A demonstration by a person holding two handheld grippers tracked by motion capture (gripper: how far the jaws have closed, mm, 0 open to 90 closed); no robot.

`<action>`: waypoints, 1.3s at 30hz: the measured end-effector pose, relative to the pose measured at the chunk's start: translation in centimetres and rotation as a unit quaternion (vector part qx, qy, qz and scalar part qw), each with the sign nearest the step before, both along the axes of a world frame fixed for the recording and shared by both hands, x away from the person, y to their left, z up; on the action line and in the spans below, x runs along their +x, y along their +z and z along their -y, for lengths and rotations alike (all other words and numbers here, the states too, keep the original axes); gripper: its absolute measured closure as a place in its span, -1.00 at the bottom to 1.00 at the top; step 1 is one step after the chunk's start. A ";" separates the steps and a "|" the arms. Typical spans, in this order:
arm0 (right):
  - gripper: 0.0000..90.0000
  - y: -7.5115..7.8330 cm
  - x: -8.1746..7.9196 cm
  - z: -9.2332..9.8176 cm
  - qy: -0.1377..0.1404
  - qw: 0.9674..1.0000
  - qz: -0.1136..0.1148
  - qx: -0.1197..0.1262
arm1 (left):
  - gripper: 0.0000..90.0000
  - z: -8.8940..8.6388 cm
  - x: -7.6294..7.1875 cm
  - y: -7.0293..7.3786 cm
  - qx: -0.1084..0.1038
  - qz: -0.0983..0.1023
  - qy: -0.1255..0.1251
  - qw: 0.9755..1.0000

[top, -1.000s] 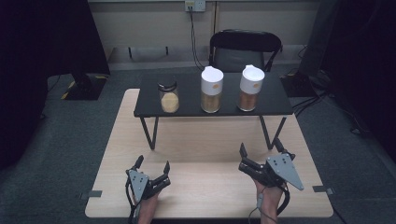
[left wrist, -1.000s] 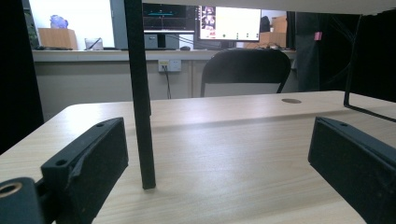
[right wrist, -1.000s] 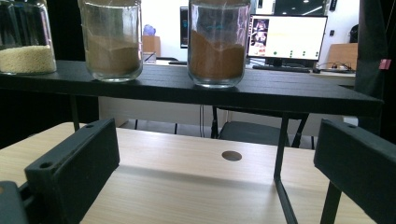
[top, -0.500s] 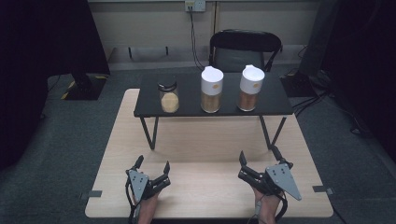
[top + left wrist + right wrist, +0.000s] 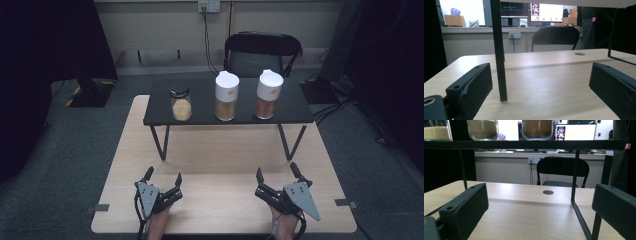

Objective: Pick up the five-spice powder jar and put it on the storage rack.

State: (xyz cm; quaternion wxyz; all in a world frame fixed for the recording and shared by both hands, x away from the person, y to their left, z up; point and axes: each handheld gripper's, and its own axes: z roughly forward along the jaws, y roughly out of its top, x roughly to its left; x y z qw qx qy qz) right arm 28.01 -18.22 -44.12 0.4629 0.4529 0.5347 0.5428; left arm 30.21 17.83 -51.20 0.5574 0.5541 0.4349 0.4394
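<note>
We've got both grippers parked low at the near edge of the light wooden bench, the left gripper and the right gripper, and on both the fingers are spread wide with nothing between them. Nothing is being held or touched right now. The stuff nearest to us sits up on a small black riser shelf that stands on thin black legs over the far half of the bench: a short glass jar with pale grains and a dark lid at the shelf's left end, then a taller jar with a white lid and tan filling in the middle, and a second white-lidded jar with browner filling to its right. The three stand apart from one another, all upright. What's in the way is mostly the shelf itself: in the left gripper view one of its legs comes down to the wood between the fingers, nearer the left one, and in the right gripper view the shelf's front edge runs across the top with the jar bottoms above it, and a leg frame stands at the right. Behind the bench there's a black chair, and a wall socket with a cable hanging down.
</note>
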 end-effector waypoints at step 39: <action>-1.00 -5.6 0.9 -0.6 0.000 0.999 -0.027 -0.018 | -0.91 0.0 0.0 0.0 0.000 0.000 0.000 1.000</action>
